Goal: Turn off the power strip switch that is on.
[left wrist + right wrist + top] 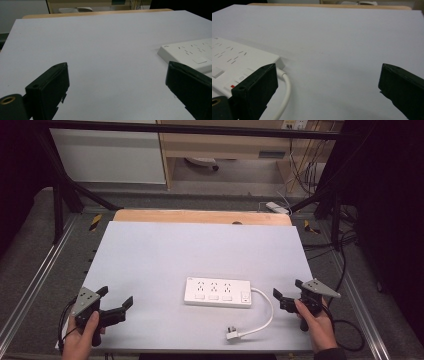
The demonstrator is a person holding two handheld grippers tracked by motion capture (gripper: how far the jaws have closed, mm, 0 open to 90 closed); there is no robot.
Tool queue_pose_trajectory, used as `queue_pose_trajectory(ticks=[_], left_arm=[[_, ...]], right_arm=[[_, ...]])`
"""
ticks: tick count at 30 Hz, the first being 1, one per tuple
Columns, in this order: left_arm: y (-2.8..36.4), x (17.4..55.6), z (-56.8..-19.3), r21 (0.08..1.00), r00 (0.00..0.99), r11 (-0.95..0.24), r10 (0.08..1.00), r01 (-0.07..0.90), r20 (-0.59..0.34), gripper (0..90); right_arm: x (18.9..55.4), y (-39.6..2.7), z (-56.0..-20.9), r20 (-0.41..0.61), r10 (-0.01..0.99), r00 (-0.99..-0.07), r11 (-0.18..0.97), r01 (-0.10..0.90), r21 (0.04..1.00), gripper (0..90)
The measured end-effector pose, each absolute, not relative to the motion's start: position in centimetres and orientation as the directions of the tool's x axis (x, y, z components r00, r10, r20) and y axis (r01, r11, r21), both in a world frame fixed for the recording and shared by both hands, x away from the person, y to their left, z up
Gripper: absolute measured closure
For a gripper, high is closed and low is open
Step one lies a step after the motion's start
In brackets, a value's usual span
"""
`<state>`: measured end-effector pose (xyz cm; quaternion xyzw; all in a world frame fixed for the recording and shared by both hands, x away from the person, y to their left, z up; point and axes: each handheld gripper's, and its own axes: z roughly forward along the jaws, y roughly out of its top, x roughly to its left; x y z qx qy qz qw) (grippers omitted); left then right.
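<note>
I am holding both claws wide open and empty: right claw (289, 300) should approach the plug (232, 335) low, left claw (116, 306) steadying the power strip (218, 292).

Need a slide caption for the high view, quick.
Two open tools, left tool and right tool, flank a white power strip with its plug lying loose.

White power strip (218, 292) lying flat on the pale table top (175, 250), sockets and switches facing up, sitting toward the near right of centre, its white cable (265, 312) looping from its right end, ending in a plug (233, 335) resting near the front edge.
</note>
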<state>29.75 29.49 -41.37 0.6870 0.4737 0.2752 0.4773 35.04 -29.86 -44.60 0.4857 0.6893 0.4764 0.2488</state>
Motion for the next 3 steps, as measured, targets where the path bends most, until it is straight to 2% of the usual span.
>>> queue_pose_trajectory(ticks=[3], left_arm=[[29.46, 29.78, -41.37, 0.916, 0.403, -0.098, 0.912, 0.389, -0.074, 5.4]], right_arm=[[35.18, -29.48, -44.73, 0.11, 0.905, -0.41, 0.091, 0.441, 0.893, 3.1]])
